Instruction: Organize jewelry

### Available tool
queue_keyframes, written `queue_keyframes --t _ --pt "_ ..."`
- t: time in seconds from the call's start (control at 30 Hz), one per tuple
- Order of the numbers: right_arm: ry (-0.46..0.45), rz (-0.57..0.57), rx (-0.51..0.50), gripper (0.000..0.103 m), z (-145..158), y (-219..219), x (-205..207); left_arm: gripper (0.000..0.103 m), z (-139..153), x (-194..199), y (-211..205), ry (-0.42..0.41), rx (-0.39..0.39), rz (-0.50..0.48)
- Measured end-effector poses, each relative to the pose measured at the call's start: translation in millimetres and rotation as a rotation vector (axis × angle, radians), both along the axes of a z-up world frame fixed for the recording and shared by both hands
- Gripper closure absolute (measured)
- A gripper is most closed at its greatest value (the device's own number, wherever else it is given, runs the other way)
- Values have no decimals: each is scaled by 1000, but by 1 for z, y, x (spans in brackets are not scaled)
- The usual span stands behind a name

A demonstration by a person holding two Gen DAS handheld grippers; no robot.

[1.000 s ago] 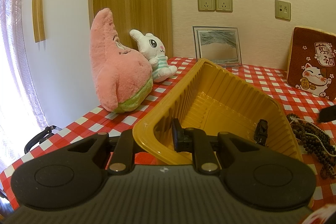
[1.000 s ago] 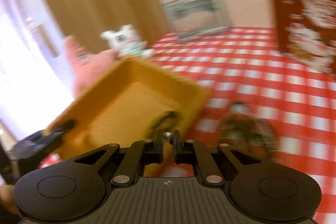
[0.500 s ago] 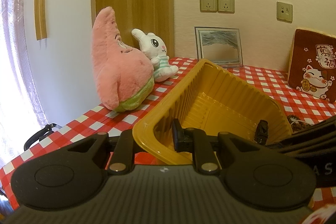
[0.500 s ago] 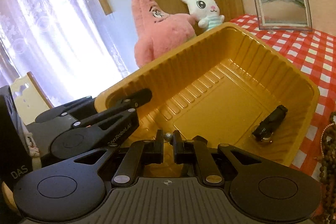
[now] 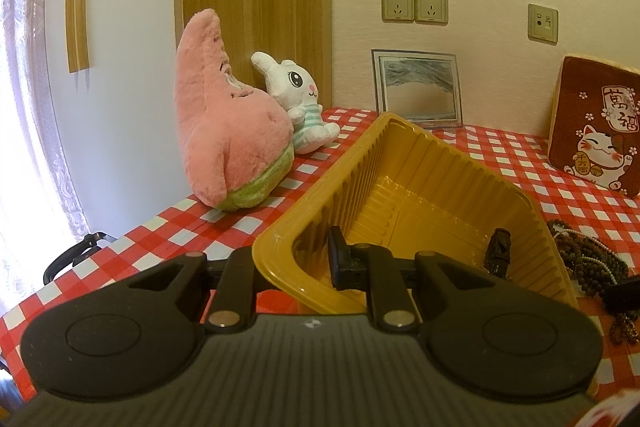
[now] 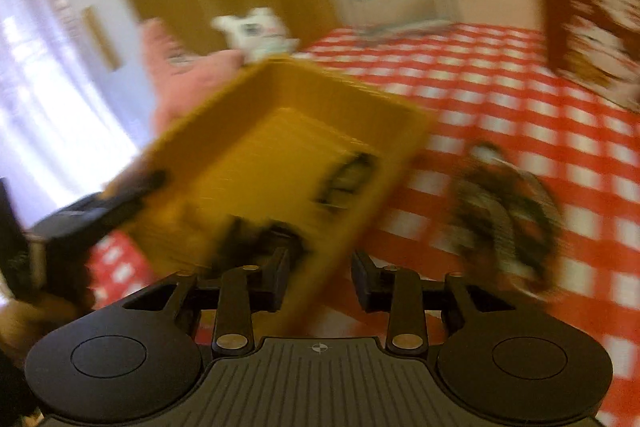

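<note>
My left gripper (image 5: 298,267) is shut on the near wall of a ribbed yellow plastic tray (image 5: 432,171) and holds it tilted above the red-checked table. A small dark piece of jewelry (image 5: 498,253) lies inside the tray at its right wall. A heap of dark bead necklaces (image 5: 588,259) lies on the cloth right of the tray. The right wrist view is blurred: my right gripper (image 6: 318,283) is open and empty beside the tray (image 6: 280,131), with the bead heap (image 6: 508,211) to its right.
A pink star plush (image 5: 228,143) and a white rabbit plush (image 5: 300,103) stand at the back left. A framed sand picture (image 5: 416,87) leans on the wall. A brown lucky-cat cushion (image 5: 600,131) stands at the right. The table's left edge (image 5: 120,239) is near.
My right gripper, shut on a small bead over the tray half a second ago, has opened and swung back right toward the bead heap. The left gripper and tray stayed put.
</note>
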State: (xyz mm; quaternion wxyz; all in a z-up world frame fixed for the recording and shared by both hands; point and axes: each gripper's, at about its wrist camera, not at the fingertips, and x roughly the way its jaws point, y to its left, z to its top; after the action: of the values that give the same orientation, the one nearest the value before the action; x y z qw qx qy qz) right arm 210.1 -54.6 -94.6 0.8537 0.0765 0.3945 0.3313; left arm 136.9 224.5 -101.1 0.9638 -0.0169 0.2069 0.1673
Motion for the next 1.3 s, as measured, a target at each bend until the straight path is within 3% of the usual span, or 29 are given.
queue_keyframes --t 0.2,0.27,0.4,0.83,0.9,1.1,1.3 --pt "-2 -159 -106 68 -13 -66 23 87 -1 1 0 1 2 -3" --pt "-18 -177 -142 74 -14 -77 34 87 -1 1 0 2 3 -3" --pt "-43 -160 -202 84 -19 -87 56 87 -2 2 1 3 4 -3" --pt "-67 -58 -303 91 -48 -68 103 85 -3 2 0 16 15 6" --pt "-66 -57 -318 96 -50 -66 105 85 -3 1 0 17 15 7" --pt "-87 -60 -283 101 -39 -69 103 85 -2 1 -1 16 18 7" --pt "-155 -65 -156 101 11 -78 85 85 -2 1 -1 15 21 6"
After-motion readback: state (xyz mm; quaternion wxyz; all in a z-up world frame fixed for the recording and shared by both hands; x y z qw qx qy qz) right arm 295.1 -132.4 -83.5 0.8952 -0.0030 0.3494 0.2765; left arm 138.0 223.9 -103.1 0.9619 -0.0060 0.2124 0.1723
